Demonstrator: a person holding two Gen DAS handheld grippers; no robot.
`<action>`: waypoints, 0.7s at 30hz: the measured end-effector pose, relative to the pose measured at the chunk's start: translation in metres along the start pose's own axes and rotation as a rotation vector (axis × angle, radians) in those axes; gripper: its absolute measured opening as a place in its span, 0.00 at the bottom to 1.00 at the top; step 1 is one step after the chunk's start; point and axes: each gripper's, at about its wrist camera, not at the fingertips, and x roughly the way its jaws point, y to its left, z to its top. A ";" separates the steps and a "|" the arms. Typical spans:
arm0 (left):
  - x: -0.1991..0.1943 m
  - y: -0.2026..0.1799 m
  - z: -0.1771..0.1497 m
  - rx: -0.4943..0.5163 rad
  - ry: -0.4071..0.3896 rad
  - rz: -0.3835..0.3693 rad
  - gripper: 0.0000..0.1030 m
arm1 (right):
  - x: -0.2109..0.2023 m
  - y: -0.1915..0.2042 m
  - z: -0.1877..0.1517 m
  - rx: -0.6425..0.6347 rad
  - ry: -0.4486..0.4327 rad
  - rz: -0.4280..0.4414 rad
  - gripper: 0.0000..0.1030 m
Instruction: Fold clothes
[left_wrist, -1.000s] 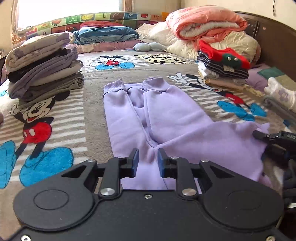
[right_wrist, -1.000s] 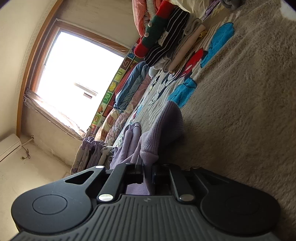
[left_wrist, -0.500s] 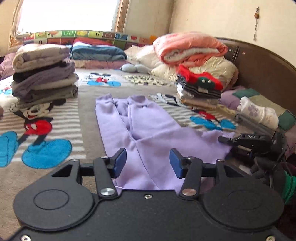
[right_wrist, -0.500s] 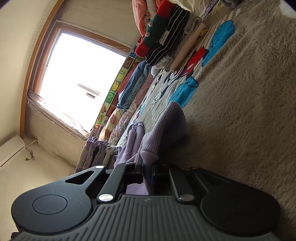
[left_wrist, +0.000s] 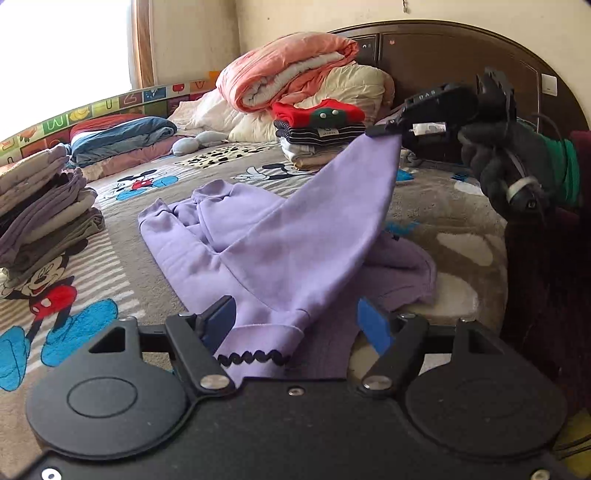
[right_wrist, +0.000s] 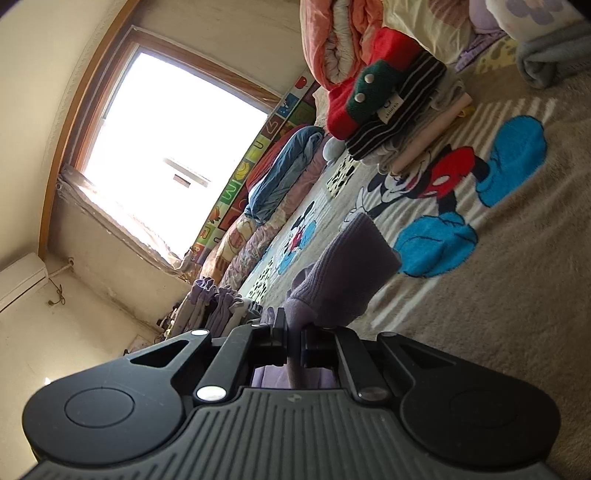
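left wrist view: a pair of lilac sweatpants (left_wrist: 236, 236) lies on the bed (left_wrist: 443, 206), its long axis running from the waistband, under the camera, away to the cuffs near the window. the left tool (left_wrist: 297, 319) stands wide, its blue pads (left_wrist: 373, 328) apart on either side of the waistband hem with its black zigzag trim and pressing on nothing; its jaws have just been opening, with cloth lying between them but not gripped. up to the right, the right tool (left_wrist: 384, 129), in a dark gloved hand (left_wrist: 506, 162), is pinched onto one corner of the cloth and holds it raised, so a taut sheet slopes down from it to the bed. folded piles sit to the left (left_wrist: 44, 214) and by the headboard (left_wrist: 317, 136).

right wrist view: rolled on its side, the right tool (right_wrist: 293, 345) is closed tight on a ribbed lilac edge that bulges past its tips, above the cartoon blanket (right_wrist: 480, 229).

the fold likely turns on the near waistband edge: it lies straight ahead of the left tool, between its open pads, so the left hand is the nearer one to take it.
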 end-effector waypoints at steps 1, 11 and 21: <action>-0.002 -0.001 0.001 0.003 -0.002 -0.014 0.71 | 0.002 0.007 0.004 -0.015 0.005 -0.003 0.08; 0.036 -0.021 -0.019 0.075 0.170 -0.100 0.71 | 0.017 0.040 0.025 -0.070 0.024 -0.009 0.08; 0.008 0.006 -0.006 -0.054 0.065 -0.070 0.71 | 0.022 0.058 0.030 -0.097 0.042 0.022 0.08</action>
